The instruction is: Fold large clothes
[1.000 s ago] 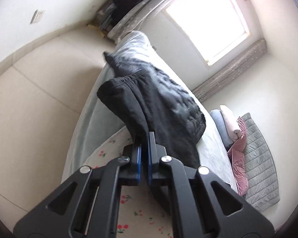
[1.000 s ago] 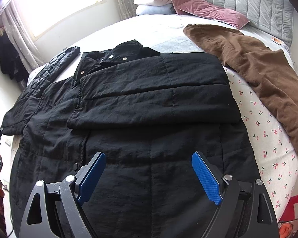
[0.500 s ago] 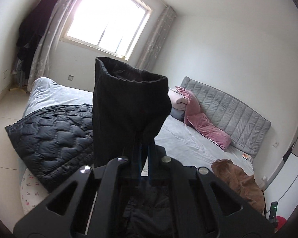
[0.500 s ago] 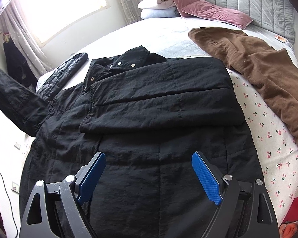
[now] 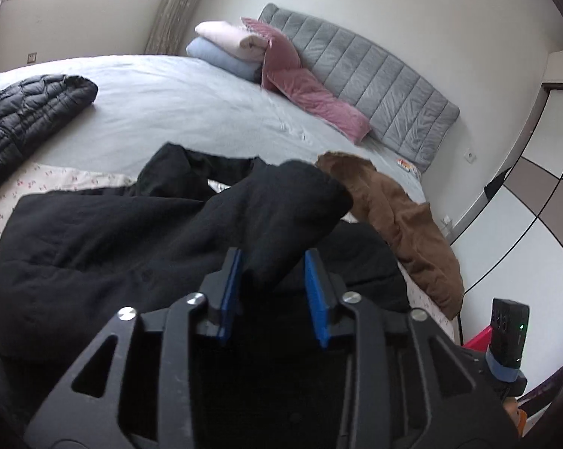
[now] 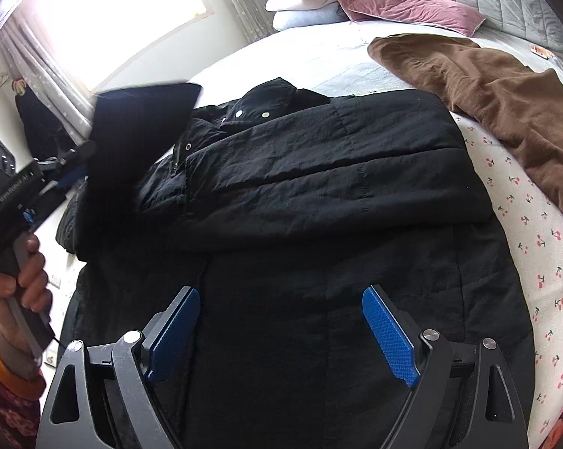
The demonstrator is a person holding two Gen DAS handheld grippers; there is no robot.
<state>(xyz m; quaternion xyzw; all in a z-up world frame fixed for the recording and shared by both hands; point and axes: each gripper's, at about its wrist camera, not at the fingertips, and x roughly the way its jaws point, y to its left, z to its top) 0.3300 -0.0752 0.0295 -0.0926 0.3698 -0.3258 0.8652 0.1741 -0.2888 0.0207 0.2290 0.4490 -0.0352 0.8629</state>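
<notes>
A large black coat (image 6: 318, 194) lies flat on the bed, collar toward the headboard, one sleeve folded across its chest. Its other sleeve (image 5: 281, 217) is lifted over the coat and lies between the blue pads of my left gripper (image 5: 274, 280), whose jaws stand parted. In the right wrist view that sleeve (image 6: 131, 138) hangs in the air at the left, beside the hand holding the left gripper (image 6: 60, 172). My right gripper (image 6: 281, 333) is wide open and empty above the coat's lower part.
A brown garment (image 6: 505, 93) lies right of the coat on the bed (image 5: 191, 101). A black quilted jacket (image 5: 23, 112) lies at the left. Pink and white pillows (image 5: 266, 56) rest by the grey headboard (image 5: 375, 75). A cherry-print sheet (image 6: 535, 232) shows at the coat's right.
My left gripper swung the sleeve up from the bed's left edge and over the coat, and its jaws have come apart. My right gripper stayed open over the coat.
</notes>
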